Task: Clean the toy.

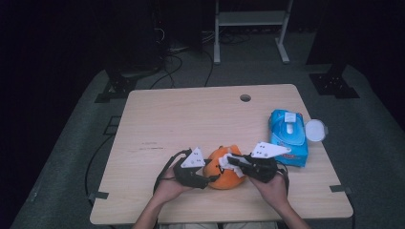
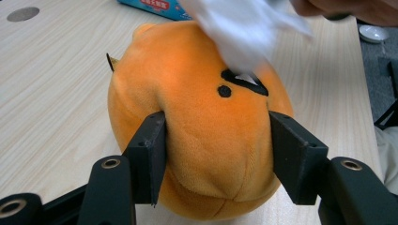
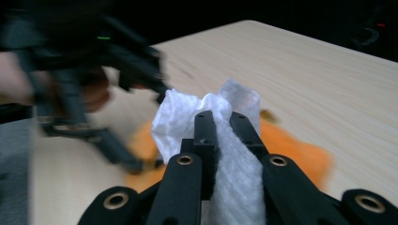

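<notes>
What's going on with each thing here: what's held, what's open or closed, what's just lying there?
Orange plush toy: on the table, squeezed between the left gripper's jaws.
White wipe: pinched in the right gripper, pressed on the toy's top.
Blue wipes pack: lying flat, flap closed.
Small white lid: lying beside the pack.

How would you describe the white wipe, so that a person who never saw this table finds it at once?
Start from the light wooden table and go to its near edge, where the orange plush toy sits between the two hands. The white wipe lies on top of that toy, pinched in the right claw. It is the only crumpled white cloth; the blue wipe pack lies flat further right.
</notes>
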Available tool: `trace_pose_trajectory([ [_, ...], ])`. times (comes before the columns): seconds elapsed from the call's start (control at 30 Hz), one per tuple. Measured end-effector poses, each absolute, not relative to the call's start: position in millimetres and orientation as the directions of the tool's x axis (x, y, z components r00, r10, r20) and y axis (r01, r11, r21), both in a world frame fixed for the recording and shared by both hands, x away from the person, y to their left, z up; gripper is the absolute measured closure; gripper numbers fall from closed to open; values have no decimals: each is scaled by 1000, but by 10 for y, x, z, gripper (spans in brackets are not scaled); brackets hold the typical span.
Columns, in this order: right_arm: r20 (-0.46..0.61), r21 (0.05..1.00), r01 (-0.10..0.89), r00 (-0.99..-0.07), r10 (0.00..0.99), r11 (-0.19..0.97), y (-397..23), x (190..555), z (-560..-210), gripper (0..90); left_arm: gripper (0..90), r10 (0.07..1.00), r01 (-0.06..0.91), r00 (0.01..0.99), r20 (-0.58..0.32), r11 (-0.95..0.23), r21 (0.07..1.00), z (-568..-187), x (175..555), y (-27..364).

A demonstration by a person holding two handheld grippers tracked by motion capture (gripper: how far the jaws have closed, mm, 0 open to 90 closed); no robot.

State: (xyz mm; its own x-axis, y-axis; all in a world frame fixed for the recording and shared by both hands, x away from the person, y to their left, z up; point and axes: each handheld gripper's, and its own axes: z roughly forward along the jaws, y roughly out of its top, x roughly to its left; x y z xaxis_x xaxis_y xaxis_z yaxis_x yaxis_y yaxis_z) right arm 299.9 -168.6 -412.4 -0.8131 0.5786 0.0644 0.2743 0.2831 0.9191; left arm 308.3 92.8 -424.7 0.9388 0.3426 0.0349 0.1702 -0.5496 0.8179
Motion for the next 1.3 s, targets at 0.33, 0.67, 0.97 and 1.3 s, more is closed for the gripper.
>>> trace_pose_trajectory([
  [0.33,76,923,255,-856,512,289,-1587,2838,-4123,824,374,359,245,931,-63,-491,836,-4252,3141,935],
  [0.67,131,909,339,-785,606,243,-1927,2972,-4224,824,164,389,366,902,-186,-460,809,-4271,3209,904],
  [0.97,124,919,303,-829,545,251,-1728,2886,-4151,824,436,393,171,918,62,-530,831,-4133,3080,907],
  [1.3,160,911,339,-816,556,236,-1774,2914,-4294,823,89,435,360,888,-147,-462,811,-4189,3220,948],
])
